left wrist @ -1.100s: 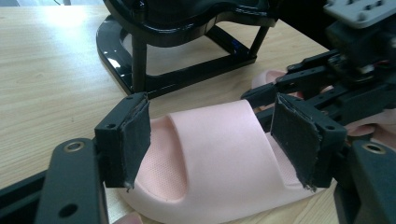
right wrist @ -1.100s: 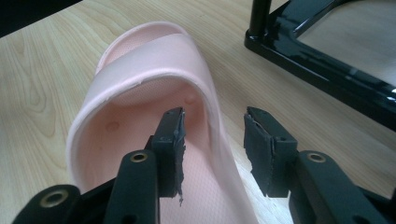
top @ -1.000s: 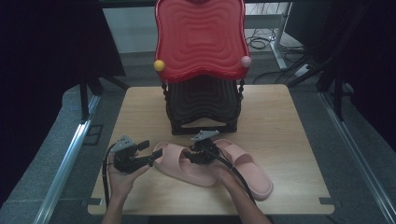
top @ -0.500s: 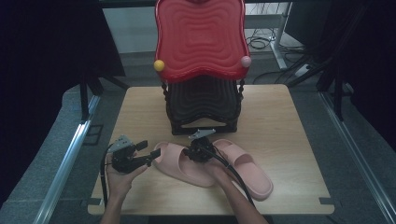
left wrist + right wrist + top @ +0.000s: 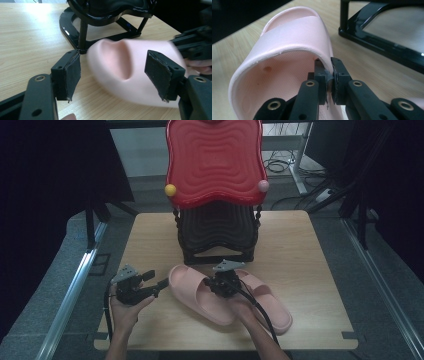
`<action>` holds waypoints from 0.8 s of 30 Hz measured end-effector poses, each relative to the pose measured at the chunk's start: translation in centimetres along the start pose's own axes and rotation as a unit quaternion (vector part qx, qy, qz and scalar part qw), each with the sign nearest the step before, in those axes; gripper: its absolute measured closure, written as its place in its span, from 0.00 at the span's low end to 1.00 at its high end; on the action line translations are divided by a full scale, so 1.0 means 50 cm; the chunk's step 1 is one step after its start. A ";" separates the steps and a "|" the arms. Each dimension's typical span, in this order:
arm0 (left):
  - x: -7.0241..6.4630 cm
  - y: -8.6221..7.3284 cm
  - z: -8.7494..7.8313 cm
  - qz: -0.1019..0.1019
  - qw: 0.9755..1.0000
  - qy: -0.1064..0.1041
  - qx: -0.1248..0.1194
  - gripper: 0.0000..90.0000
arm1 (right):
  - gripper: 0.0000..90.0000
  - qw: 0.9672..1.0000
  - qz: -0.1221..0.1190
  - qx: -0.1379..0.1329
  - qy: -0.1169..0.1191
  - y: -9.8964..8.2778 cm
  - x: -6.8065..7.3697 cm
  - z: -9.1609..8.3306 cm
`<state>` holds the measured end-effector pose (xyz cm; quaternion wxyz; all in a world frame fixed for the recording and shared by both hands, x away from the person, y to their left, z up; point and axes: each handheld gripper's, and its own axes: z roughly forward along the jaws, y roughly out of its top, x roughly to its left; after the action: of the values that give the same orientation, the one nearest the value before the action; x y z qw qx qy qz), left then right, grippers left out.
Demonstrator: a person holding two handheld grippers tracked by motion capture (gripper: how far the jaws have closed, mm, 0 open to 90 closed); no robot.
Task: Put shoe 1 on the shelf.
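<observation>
**Inspector A:** Wooden table [image 5: 300, 270] in a dark-curtained bay; cables on the floor behind. Black tiered rack [image 5: 217, 232] at the far centre, red wavy tray [image 5: 215, 162] on top. Two pink slippers in front of the rack, side by side, soles down on the table.

**Inspector B:** Status of the grippers?

**Inspector A:** Right gripper [image 5: 329, 75] pressed together on the strap edge of the left slipper [image 5: 200, 292], pinching the rim at the side nearest the rack. Left gripper [image 5: 112, 75] spread wide, level with the table, aimed at the toe end of the same slipper [image 5: 130, 75]; pads [image 5: 72, 75] not in contact, slipper blurred between them.

**Inspector B:** Second slipper?

**Inspector A:** Right slipper [image 5: 270, 302] untouched, flat, partly behind the right forearm.

**Inspector B:** Progress?

**Inspector A:** Judged early. One grasp secured, nothing lifted clear, rack shelves without footwear as far as visible. Probably remaining: closing the left gripper on the toe or freeing it, lifting the held slipper, placing it, then repeating for the second. Destination not certain from the views.
</observation>
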<state>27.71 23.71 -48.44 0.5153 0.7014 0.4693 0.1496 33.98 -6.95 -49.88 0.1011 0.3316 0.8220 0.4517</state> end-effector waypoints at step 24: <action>-0.005 -0.006 0.011 -0.007 1.000 -0.006 0.007 0.32 | 0.93 0.984 0.037 -0.163 -0.060 0.014 -0.044 -0.242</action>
<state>27.81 23.21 -48.85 0.5140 0.7026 0.4721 0.1388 30.34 -16.26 -42.69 0.1861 0.3671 0.7173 0.5623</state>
